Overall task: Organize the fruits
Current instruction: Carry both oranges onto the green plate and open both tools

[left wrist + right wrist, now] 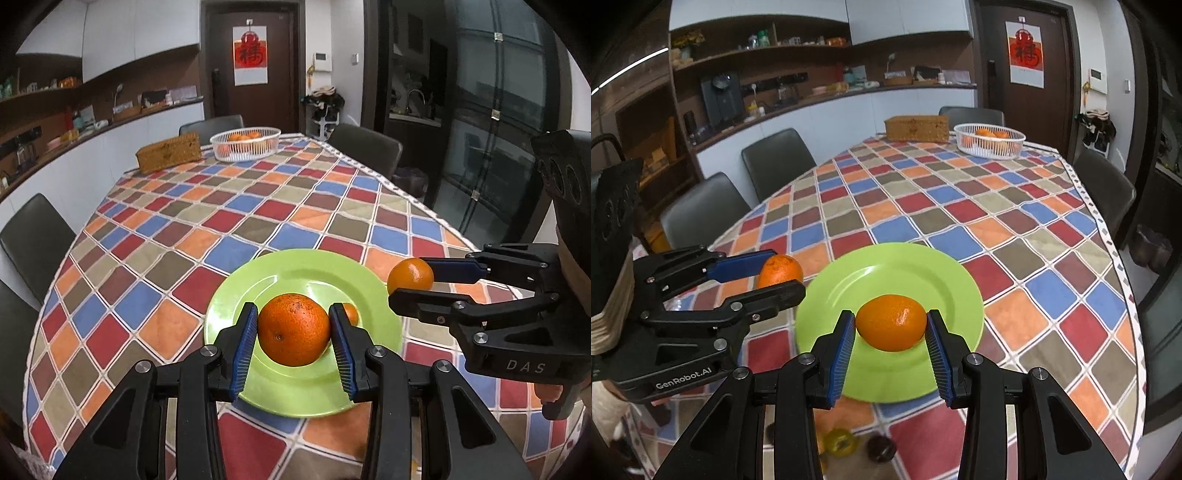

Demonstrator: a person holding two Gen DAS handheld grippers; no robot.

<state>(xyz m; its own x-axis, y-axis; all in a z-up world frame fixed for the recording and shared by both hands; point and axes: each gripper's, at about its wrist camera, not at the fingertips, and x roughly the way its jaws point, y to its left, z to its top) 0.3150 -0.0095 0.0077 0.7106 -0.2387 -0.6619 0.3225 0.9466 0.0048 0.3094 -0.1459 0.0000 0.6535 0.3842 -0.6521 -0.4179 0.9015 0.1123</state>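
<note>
My left gripper (293,332) is shut on a large orange (293,328) and holds it over the green plate (295,269) at the table's near end. My right gripper (891,326) is shut on a smaller orange (890,321) and holds it over the same plate (905,269). Each gripper shows in the other's view: the right one with its orange (410,275) at the plate's right rim, the left one with its orange (780,271) at the plate's left rim. A small orange bit (351,314) shows behind my left gripper's right finger.
A white basket (245,142) holding several oranges stands at the far end of the checkered tablecloth (236,221), beside a brown woven box (170,153). Grey chairs (777,158) stand around the table. Small objects lie on the floor below the near edge (842,443).
</note>
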